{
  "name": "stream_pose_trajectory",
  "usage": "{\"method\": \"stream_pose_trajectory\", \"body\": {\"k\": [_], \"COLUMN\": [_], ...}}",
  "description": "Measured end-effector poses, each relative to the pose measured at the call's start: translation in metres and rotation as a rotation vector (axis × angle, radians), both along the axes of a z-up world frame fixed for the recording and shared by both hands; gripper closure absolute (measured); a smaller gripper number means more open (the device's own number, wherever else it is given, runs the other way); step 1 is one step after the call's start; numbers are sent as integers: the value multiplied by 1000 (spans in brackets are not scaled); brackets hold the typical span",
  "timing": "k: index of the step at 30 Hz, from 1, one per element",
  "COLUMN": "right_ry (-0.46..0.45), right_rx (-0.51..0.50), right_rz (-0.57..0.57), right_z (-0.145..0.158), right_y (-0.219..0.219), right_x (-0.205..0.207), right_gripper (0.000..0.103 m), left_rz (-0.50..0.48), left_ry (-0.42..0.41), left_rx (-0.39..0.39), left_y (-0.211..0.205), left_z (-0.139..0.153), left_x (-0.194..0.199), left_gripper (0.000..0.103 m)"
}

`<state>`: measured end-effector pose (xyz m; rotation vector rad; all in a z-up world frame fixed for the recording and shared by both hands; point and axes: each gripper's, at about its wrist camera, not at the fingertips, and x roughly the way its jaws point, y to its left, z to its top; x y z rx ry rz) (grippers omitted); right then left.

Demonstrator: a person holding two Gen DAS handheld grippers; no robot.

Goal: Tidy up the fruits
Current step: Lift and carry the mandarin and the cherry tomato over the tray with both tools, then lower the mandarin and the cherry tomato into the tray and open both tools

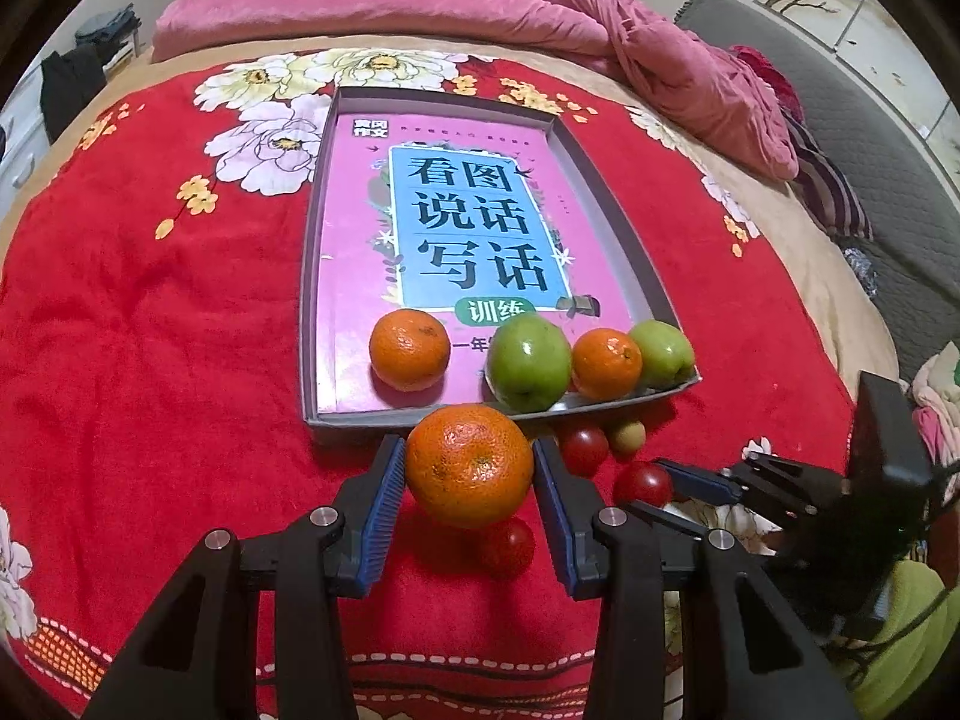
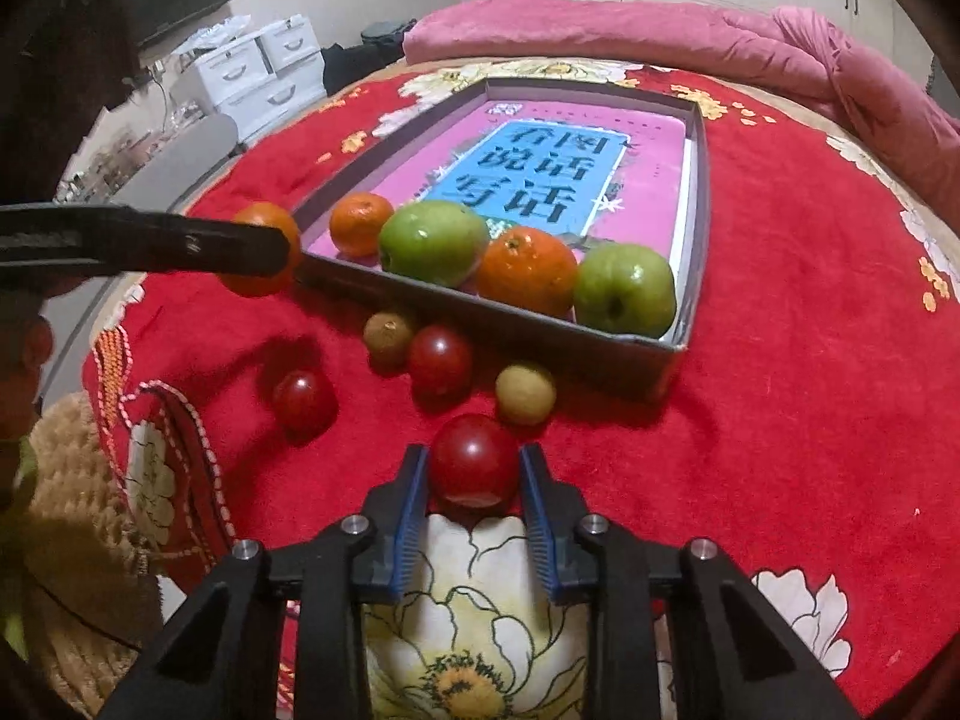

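Observation:
My left gripper (image 1: 470, 483) is shut on a large orange (image 1: 470, 465), held just in front of the grey tray's (image 1: 309, 300) near rim. The tray holds a pink book, two oranges (image 1: 409, 349) (image 1: 606, 363) and two green fruits (image 1: 528, 363) (image 1: 663, 351). In the right wrist view my right gripper (image 2: 474, 483) is shut on a red tomato (image 2: 474, 459) that sits low on the red blanket. Two more red tomatoes (image 2: 440, 360) (image 2: 303, 396) and two small tan fruits (image 2: 389, 333) (image 2: 525, 393) lie loose between it and the tray (image 2: 699, 210).
Everything rests on a bed covered by a red floral blanket (image 1: 150, 330). A pink quilt (image 1: 540, 6) is bunched along the far side. White drawers (image 2: 258, 72) stand beyond the bed's left edge. A green sleeve (image 1: 912, 630) shows behind the right gripper.

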<state>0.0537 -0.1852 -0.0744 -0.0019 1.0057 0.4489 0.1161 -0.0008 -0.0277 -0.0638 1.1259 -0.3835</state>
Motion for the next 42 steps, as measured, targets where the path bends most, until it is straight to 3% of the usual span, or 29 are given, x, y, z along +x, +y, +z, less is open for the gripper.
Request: {"method": "stream_pose_trajectory", "body": {"k": [9,16,30,42], "right_ry": [-100,-139,-113,-27], "right_rx": [108,89,31,-5], "right_rz": [-34,-85,-88,-83], "right_z": [51,66,55,33], "right_y": [-13,-29,-28,-12], "right_x": [14,45,90,108], "right_gripper": [72,72,72,72], "left_rz": [-11,-15,-34,-71], "left_ry": [5,-1,-39,-5], "left_rx": [14,28,32,104], "left_y": [-10,-18,-29,-54], "left_z": [-5,-6,12,-10], "left_x": [15,30,66,91], "left_gripper": [59,59,59,59]}}
